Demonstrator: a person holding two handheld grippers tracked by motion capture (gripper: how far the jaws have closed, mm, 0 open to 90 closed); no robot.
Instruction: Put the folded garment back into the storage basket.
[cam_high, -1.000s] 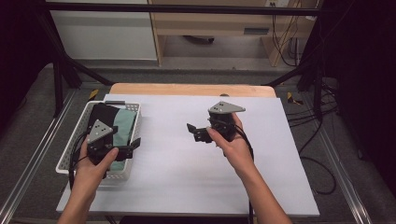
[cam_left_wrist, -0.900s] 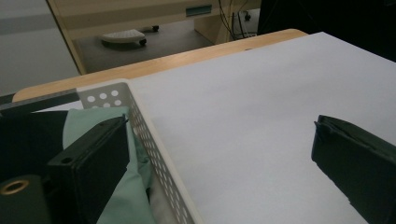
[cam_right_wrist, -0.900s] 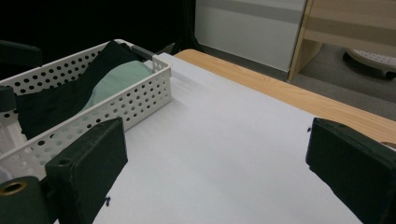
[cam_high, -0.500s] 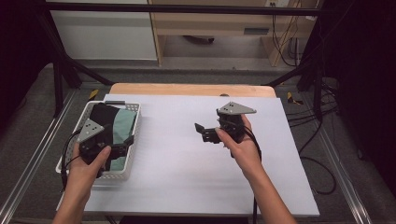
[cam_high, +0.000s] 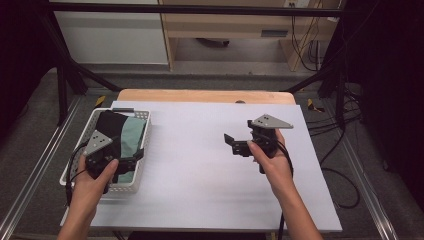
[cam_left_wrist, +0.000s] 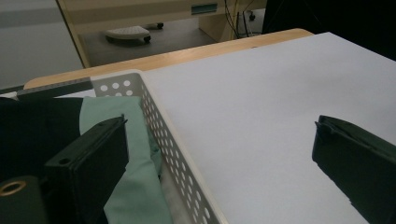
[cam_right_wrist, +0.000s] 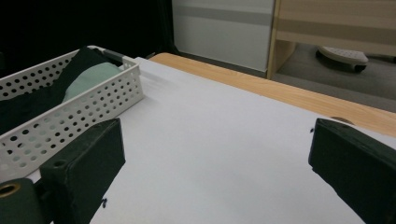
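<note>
Where the left gripper (cam_high: 131, 161) overlaps, basket (cam_high: 131, 186) cloth (cam_high: 131, 136) partly hidden.

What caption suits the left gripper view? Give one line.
Open left gripper straddling the white basket wall, above green cloth.

Both forearms enter from the bottom edge of the high view, bare, with no sleeve in sight. The left tool (cam_high: 131, 161), at the lower left of that view, is a black block topped by a grey three-cornered plate with small dark dots, probably screws. A thin black cable loops from it beside the wrist. The right tool (cam_high: 229, 141), right of centre, carries the same grey plate, and its black cable trails down along the forearm. In the gripper views each jaw is a thick, matte black slab; the left-hand jaw shows a small round hole and a brass-coloured ring at the lower left corner.
</note>
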